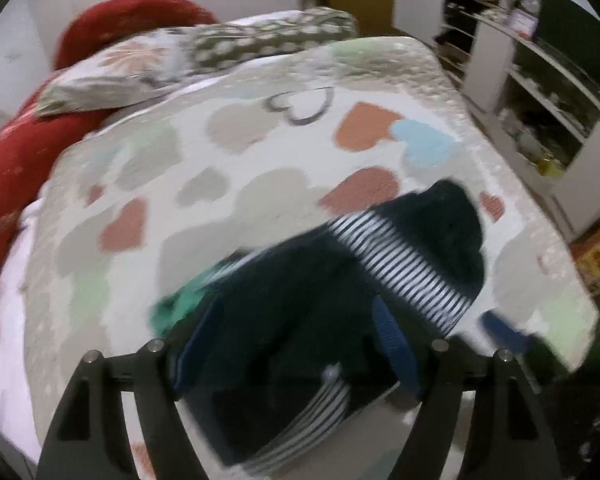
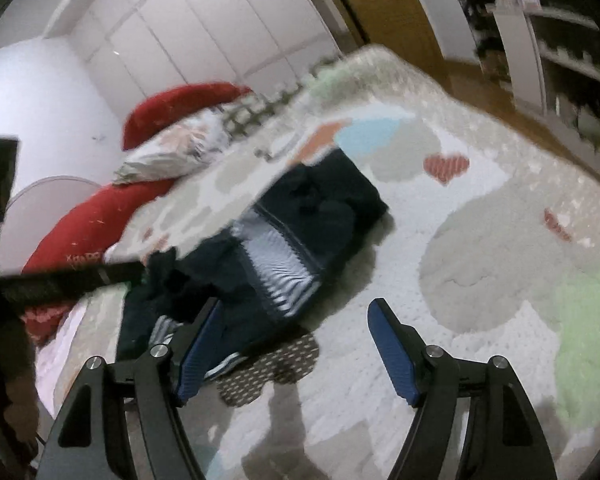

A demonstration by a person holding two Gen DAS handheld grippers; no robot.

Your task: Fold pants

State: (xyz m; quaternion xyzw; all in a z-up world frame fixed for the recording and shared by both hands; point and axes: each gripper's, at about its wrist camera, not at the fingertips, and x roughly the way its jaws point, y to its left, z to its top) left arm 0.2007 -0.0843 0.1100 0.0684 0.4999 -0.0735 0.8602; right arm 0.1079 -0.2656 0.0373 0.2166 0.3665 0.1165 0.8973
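Note:
Dark navy pants (image 1: 308, 292) with a black-and-white striped band lie bunched on the heart-patterned bedspread (image 1: 260, 152). My left gripper (image 1: 296, 344) is open right over them, its blue fingers either side of the dark cloth. In the right wrist view the pants (image 2: 296, 220) lie left of centre. My right gripper (image 2: 296, 344) is open and empty just above the bedspread (image 2: 480, 240), its left finger at the pants' near edge. The left gripper's black body (image 2: 60, 280) reaches in from the left.
A red blanket (image 1: 16, 160) and patterned pillows (image 1: 112, 76) lie at the bed's far left. Shelves with clutter (image 1: 540, 92) stand right of the bed, past its edge. A white wardrobe (image 2: 188, 32) is behind.

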